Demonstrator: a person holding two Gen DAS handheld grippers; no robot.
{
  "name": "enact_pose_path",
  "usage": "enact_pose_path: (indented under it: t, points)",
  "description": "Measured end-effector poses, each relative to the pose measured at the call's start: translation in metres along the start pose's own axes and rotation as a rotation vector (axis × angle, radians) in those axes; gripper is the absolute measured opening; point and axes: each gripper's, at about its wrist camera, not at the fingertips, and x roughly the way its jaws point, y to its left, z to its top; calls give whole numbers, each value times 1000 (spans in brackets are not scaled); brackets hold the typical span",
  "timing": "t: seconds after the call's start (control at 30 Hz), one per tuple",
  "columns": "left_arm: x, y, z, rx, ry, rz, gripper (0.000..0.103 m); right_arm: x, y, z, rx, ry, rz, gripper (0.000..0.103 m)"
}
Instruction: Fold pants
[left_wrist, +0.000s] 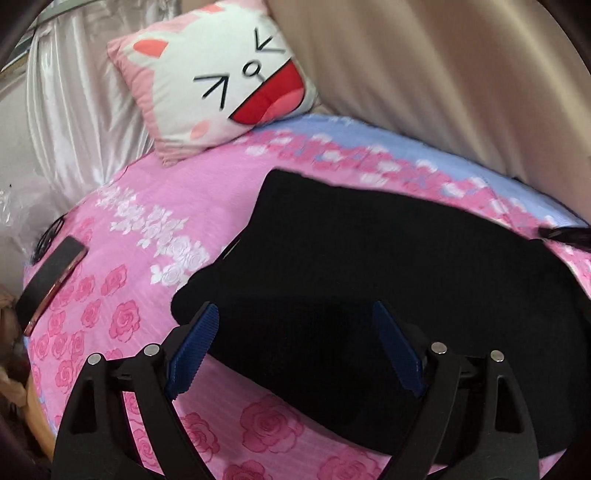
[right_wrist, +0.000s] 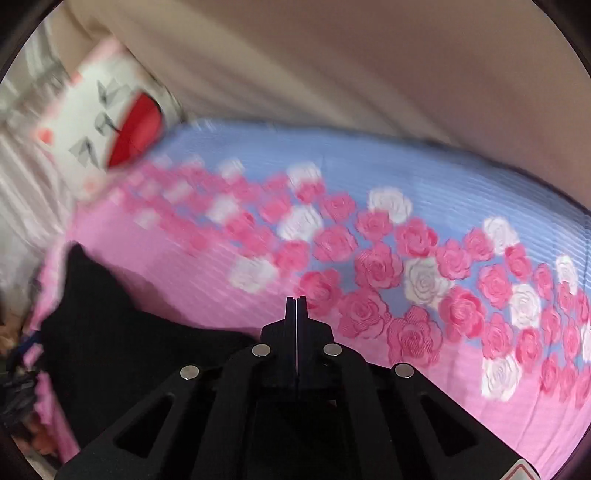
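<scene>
Left gripper (left_wrist: 295, 325) spread wide, blue pads (left_wrist: 194, 347) hovering over black pants (left_wrist: 369, 266) lying bunched on pink rose-print bedsheet (left_wrist: 155, 192). Right gripper (right_wrist: 296, 301) pressed closed, holding nothing visible, pants (right_wrist: 110, 332) to its left. Cat-face pillow (left_wrist: 221, 81) at far edge. Phone (left_wrist: 51, 273) left of pants.

left gripper (left_wrist: 295, 325) has its jaws spread wide; right gripper (right_wrist: 296, 301) has jaws pressed together.
</scene>
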Motion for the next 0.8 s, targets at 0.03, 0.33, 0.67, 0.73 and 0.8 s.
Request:
enact_pose_path:
  t: [0.03, 0.33, 0.67, 0.73, 0.8]
  points:
    - [2, 4, 0, -15, 10, -14, 83, -22, 6, -6, -6, -52, 10, 7]
    - [30, -12, 9, 59, 44, 84, 91, 27, 37, -25, -100, 57, 3, 0]
    - [26, 29, 67, -35, -7, 91, 95, -28, 62, -33, -62, -54, 54, 8]
    - [32, 29, 75, -35, 36, 44, 95, -37, 65, -48, -76, -29, 70, 8]
    - [56, 16, 82, 22, 121, 65, 95, -37, 67, -64, -87, 17, 79, 8]
